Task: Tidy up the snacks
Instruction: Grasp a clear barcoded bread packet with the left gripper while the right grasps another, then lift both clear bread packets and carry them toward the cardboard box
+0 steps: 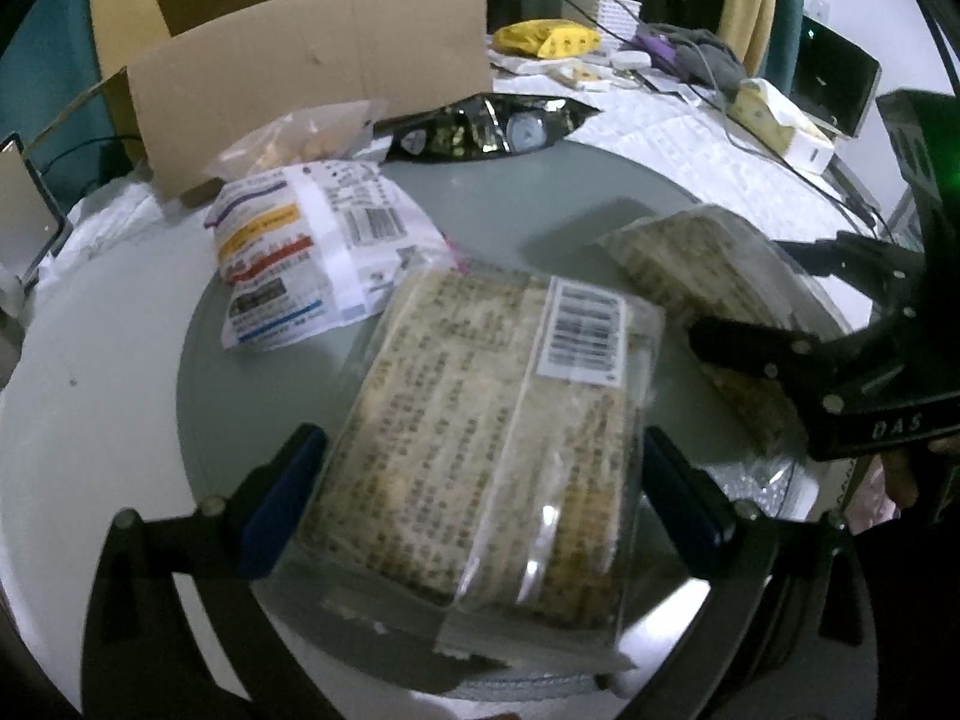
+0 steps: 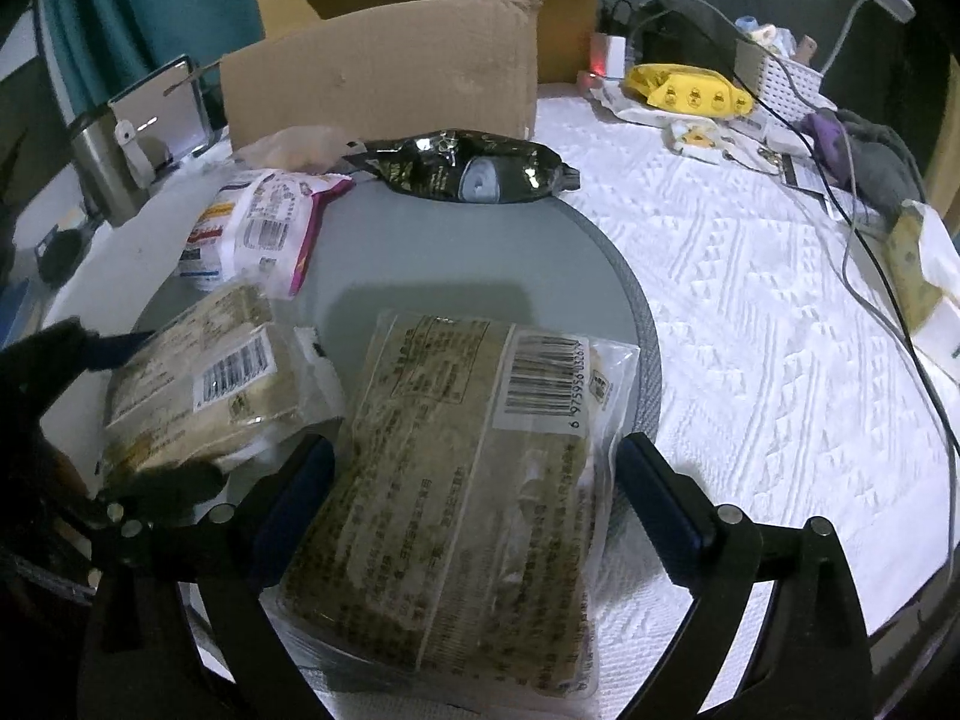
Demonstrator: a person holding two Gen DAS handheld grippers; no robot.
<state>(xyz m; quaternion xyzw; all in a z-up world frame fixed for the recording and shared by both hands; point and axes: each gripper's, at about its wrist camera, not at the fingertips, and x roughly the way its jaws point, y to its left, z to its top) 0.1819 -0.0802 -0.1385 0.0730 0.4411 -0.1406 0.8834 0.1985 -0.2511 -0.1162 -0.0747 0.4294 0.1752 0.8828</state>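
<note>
Snacks lie on a round grey tray (image 1: pixel 150 312) that sits on a white quilted cloth (image 2: pixel 750 276). Two of them are clear plastic packs of beige crackers with a barcode label. The left gripper (image 1: pixel 480 492) has its blue-padded jaws on both sides of one such pack (image 1: pixel 480 450) and holds it. The right gripper (image 2: pixel 474 492) holds the second cracker pack (image 2: pixel 456 498) in the same way, between its two blue pads. Both packs are near each other, above the tray. Farther back on the tray lie a white printed bag with coloured stripes (image 1: pixel 300 252), a black shiny foil bag (image 2: pixel 474 171) and a clear bag of pale pieces (image 1: pixel 300 138). Behind them stands an open brown cardboard box (image 2: pixel 384 78).
</note>
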